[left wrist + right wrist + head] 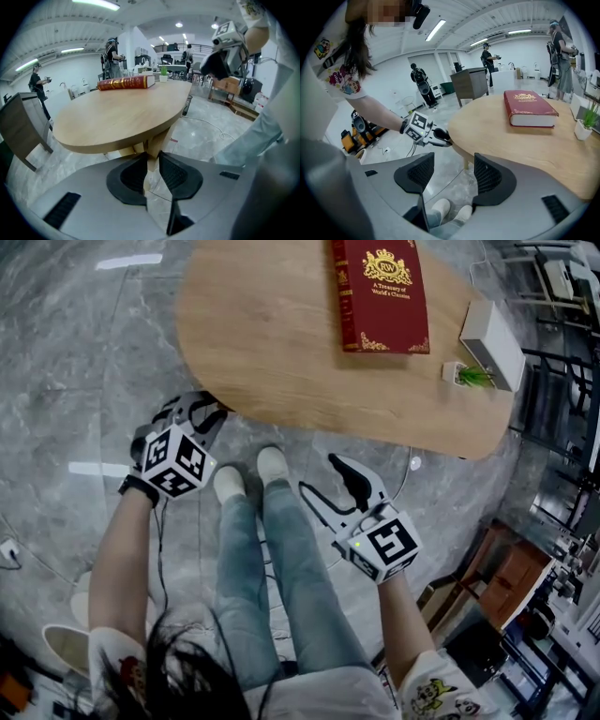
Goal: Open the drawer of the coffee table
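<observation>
My left gripper (151,158) sits at the rim of the oval light-wood tabletop (117,117), its jaws a narrow gap apart with nothing between them. My right gripper (454,163) hangs just off the same rim, jaws wide apart and empty.

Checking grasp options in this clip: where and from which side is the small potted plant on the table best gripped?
Likely the white pot itself, across its two sides, coming level from the person's side. It stands upright near the table edge; green blades cover its top and a white box sits close behind it.
</observation>
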